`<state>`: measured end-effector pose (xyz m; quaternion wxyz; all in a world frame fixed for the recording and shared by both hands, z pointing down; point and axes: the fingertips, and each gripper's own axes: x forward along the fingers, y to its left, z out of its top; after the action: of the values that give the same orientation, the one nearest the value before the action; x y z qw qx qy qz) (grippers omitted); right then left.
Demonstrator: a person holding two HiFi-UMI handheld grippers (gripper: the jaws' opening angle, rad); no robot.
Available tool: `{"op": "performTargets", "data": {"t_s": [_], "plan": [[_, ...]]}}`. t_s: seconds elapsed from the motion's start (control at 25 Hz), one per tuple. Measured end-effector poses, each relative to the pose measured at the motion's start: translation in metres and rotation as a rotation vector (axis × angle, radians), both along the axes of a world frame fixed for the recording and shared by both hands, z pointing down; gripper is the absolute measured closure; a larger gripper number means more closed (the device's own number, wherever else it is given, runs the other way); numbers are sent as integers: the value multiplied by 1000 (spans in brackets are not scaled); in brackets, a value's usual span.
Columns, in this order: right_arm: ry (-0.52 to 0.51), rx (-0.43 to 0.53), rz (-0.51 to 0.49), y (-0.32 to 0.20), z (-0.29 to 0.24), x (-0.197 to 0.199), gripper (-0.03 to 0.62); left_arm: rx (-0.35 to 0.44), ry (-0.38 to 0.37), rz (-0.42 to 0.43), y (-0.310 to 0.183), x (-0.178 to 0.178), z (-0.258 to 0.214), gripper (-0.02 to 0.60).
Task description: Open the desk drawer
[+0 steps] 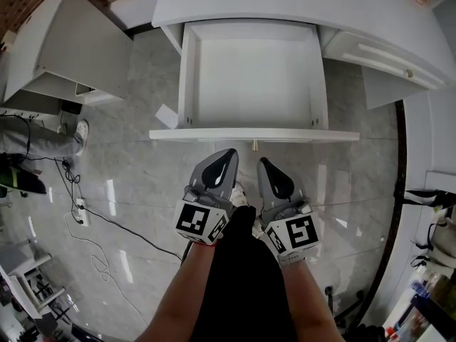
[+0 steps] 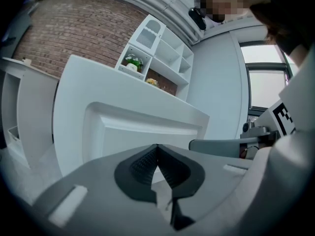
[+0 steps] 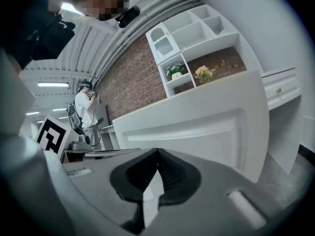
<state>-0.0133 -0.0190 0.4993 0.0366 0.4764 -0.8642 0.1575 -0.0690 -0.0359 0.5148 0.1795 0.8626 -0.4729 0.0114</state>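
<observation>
While wide open — white drawer [image 1: 253, 80].

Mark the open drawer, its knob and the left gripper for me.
drawer [image 1: 253, 77], head view, on its bare inner floor.
knob [image 1: 255, 145], head view, on the small knob at the front panel's edge.
left gripper [image 1: 228, 155], head view, at the tips of its closed jaws.

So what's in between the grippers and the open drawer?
In the head view, only a strip of grey floor and the small knob separate the drawer from the left gripper and right gripper, both shut.
</observation>
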Motion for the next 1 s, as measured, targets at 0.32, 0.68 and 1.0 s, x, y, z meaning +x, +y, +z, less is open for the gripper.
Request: {"op": "performTargets", "data": {"t_s": [0.32,0.68,1.0], "plan": [[33,53,61,3,-45,40,592,33,-1,-9,11,-8,-42,580],[40,95,82,18,-115,69,592,80,12,-46,24,-29,-110,580],[55,100,54,43,-169,78,592,90,33,-32,48,-35,-166,580]]}}
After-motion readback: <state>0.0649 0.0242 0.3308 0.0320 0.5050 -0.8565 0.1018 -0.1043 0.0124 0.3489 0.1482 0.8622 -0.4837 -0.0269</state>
